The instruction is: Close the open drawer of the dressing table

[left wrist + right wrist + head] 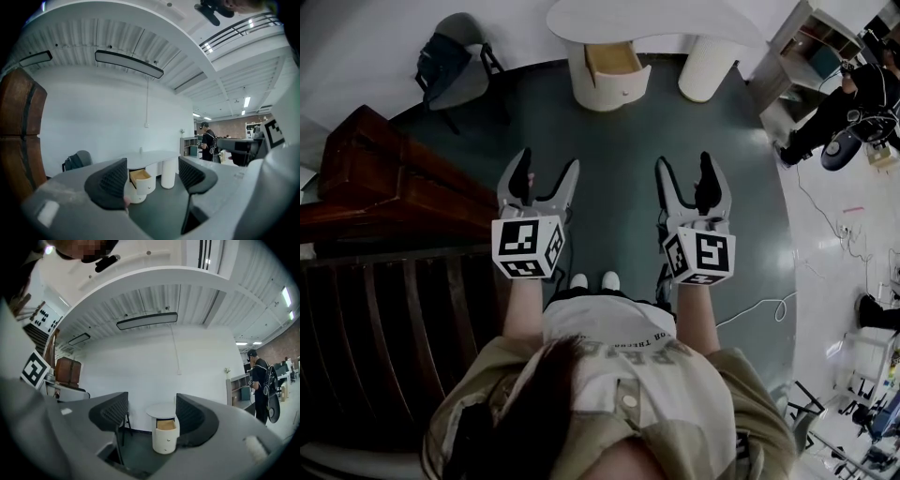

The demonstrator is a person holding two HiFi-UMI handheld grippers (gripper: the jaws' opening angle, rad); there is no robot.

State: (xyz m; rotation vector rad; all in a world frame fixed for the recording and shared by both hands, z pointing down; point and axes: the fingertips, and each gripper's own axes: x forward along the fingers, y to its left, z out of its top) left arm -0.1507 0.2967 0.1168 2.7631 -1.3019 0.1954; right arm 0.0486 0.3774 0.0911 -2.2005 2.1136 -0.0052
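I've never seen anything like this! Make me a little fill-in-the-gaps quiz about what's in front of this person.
1. The drawer of the white dressing table is ____ (open or shut).
2. The left tongs and the right tongs stand apart and hold ____.
3. In the head view, the chair stands on the ____ side of the picture.

Missing words: open; nothing; left.
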